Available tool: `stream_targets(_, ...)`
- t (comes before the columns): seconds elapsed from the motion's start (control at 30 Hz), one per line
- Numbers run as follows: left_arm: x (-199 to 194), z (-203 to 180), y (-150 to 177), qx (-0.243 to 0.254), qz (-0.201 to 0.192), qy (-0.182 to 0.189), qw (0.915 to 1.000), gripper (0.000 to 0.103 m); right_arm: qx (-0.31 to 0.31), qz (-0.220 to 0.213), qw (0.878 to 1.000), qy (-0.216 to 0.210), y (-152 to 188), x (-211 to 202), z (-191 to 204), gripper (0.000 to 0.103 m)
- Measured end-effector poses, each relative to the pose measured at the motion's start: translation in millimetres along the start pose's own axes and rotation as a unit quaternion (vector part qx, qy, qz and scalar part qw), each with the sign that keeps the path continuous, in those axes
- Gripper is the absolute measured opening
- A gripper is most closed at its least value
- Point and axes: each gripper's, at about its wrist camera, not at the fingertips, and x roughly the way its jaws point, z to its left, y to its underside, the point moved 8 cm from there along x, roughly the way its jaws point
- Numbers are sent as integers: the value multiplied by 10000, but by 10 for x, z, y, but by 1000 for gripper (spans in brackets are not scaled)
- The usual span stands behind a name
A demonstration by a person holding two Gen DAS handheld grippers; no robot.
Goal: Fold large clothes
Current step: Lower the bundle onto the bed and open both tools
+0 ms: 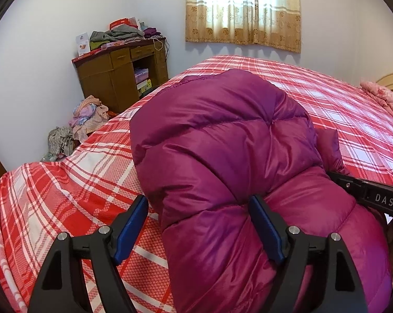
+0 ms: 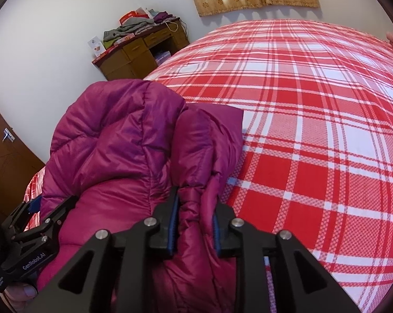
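Magenta down jacket between right tongs

You have a red plaid bed, a brown desk piled with clothes, and a patterned curtain.

Glossy quilted magenta jacket on matt woven plaid bedsheet; wooden desk.

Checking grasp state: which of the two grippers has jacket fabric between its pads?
The right gripper: a fold of the magenta puffer jacket sits pinched between its blue pads. The left gripper stands wide open, one finger over the plaid bedspread, gripping nothing.
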Motion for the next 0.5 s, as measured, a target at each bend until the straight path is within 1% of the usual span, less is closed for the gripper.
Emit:
stream_targets(0.17,22,16,10,-59,-32,24,10000,81,-8,6,10000,37,15,26,-2,30)
stream_targets(0.4,46,38,28,-86,-49,19,9999,82,-82,-7,9999,139,30,30,8,31)
stream_targets(0.43,44,39,29,-84,-40,16,10000,82,-99,0,9998,158,29,33,13,32)
stream_targets(0.5,14,52,20,-54,-10,-35,10000,82,-145,32,9995,274,20,26,9,38)
